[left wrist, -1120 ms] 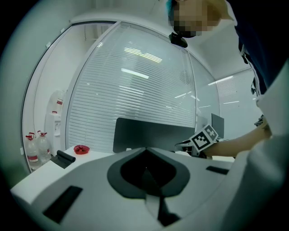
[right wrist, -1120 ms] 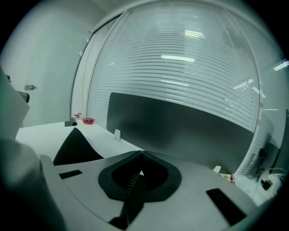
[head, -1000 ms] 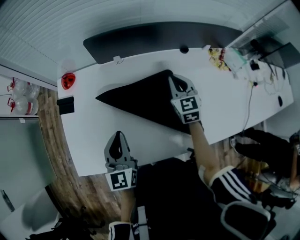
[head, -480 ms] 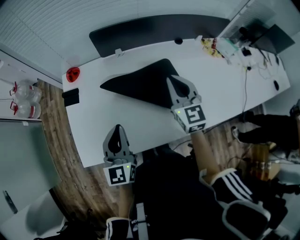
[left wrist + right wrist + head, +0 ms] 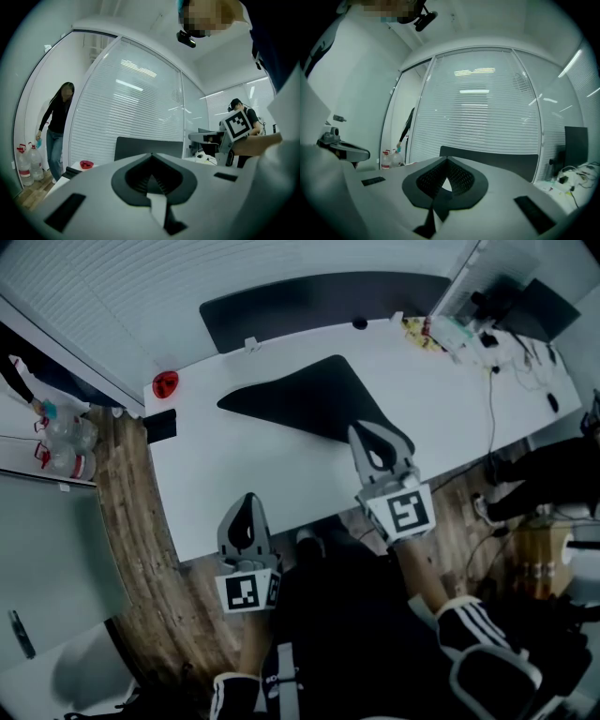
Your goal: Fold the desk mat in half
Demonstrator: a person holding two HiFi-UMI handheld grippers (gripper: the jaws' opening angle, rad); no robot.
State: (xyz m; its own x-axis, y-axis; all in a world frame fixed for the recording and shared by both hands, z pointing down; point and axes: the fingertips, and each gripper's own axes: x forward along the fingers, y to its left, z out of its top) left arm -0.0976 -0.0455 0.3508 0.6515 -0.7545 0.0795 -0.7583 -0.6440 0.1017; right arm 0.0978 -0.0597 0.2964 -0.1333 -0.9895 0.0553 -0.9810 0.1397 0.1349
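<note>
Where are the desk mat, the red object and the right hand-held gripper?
desk mat (image 5: 309, 399), head view, middle of its black top surface.
red object (image 5: 166, 383), head view, its centre.
right hand-held gripper (image 5: 364, 432), head view, tip of its shut jaws.

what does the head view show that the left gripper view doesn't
Only the head view: the black desk mat, lying on the white desk.

Only the left gripper view: a standing person seen at full height, and the camera on the wearer's head.

Both: the red object, the water bottles and the right gripper.
</note>
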